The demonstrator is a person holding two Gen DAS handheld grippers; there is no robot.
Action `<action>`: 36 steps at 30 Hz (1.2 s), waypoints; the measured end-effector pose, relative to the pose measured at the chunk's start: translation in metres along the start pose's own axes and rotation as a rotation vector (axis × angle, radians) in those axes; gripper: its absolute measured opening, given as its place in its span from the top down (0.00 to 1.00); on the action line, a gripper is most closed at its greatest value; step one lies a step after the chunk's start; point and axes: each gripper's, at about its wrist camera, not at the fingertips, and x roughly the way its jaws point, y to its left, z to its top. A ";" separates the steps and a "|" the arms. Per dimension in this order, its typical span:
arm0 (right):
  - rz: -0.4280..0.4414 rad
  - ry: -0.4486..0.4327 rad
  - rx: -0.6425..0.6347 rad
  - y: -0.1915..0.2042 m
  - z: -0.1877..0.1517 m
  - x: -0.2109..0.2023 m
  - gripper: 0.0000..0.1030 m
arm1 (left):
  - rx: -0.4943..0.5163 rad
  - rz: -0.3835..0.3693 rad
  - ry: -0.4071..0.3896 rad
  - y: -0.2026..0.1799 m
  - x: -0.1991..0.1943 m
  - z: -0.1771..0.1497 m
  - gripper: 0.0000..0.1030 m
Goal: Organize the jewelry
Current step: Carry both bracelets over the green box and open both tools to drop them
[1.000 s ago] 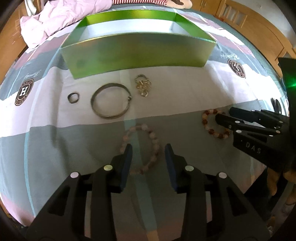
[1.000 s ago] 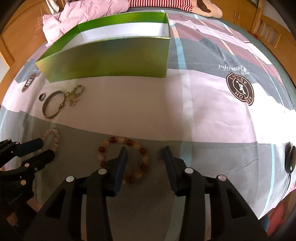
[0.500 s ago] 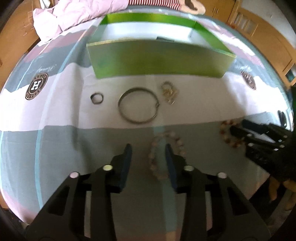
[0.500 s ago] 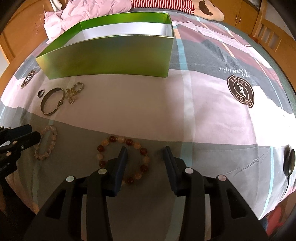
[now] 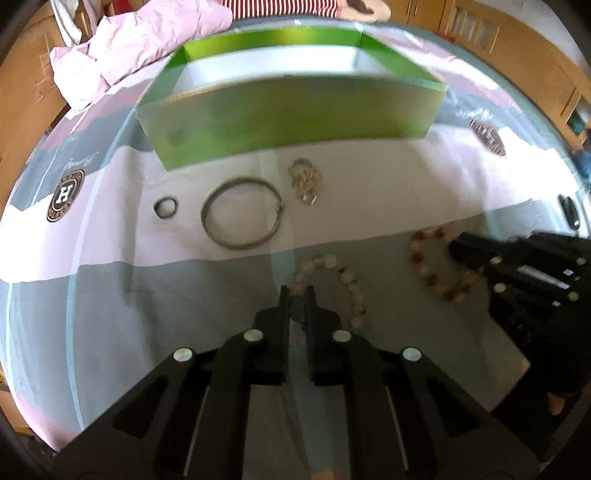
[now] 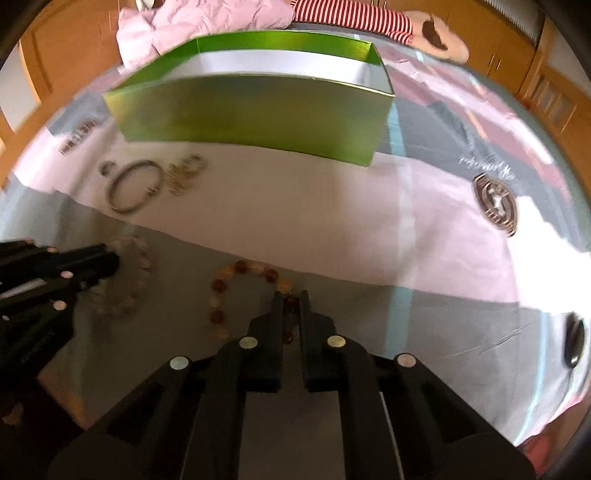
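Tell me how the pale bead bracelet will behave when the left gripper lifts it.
The left gripper is closing on one side of the pale bead bracelet. Separate beads on a strand suggest it is floppy: it will probably hang as a drooping loop and swing. Round, glossy beads may slip between the pads. It looks light, so weight should be no trouble.

A patchwork bedsheet (image 5: 110, 295) in grey, white and pink blocks covers the bed, printed with round brown logo badges (image 5: 65, 195). A crumpled pink blanket (image 5: 140, 48) lies at its far end beside something in red and white stripes (image 6: 354, 18). Wooden cabinets (image 5: 517, 40) line the wall beyond.
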 end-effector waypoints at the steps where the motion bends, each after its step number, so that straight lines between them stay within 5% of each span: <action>1: 0.002 -0.011 -0.003 0.001 0.001 -0.005 0.92 | -0.006 -0.007 -0.018 0.002 -0.009 0.002 0.92; 9: 0.062 -0.244 0.001 0.000 0.044 -0.102 0.92 | -0.055 -0.040 -0.199 0.014 -0.094 0.037 0.92; 15: 0.107 -0.440 -0.011 -0.009 0.101 -0.176 0.92 | -0.051 -0.073 -0.346 0.018 -0.152 0.089 0.92; 21: 0.096 -0.572 0.004 -0.017 0.170 -0.206 0.92 | -0.051 -0.071 -0.438 0.026 -0.180 0.153 0.92; 27: 0.061 -0.528 0.051 -0.028 0.222 -0.157 0.92 | -0.083 -0.073 -0.388 0.035 -0.137 0.215 0.92; 36: 0.006 -0.235 0.090 -0.039 0.228 0.009 0.92 | -0.118 -0.045 -0.172 0.046 0.001 0.233 0.92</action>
